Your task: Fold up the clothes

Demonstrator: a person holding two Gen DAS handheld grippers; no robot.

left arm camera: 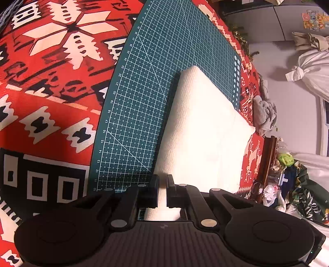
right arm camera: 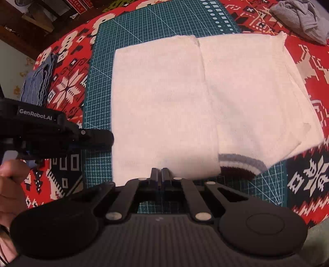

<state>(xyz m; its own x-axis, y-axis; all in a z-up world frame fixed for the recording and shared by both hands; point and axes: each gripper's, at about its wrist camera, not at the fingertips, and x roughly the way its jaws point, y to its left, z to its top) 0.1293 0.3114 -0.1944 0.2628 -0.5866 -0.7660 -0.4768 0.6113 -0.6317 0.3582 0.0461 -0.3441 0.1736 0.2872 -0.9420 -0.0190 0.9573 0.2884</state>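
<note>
Left tool clenched on white sweater edge, right tool pinching its hem; advise lifting both evenly for a square fold

This looks like a home. A red patterned tablecloth covers the table, and tied white bags and cluttered belongings lie around.

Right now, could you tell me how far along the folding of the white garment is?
Partly done. The white garment lies flat on the green cutting mat with one panel already folded over the other, a seam running down its middle. In hand: the left gripper is shut on the garment's edge, and the right gripper is closed at its near hem. Left: the striped collar still pokes out, and the grey cloth sits crumpled.
</note>
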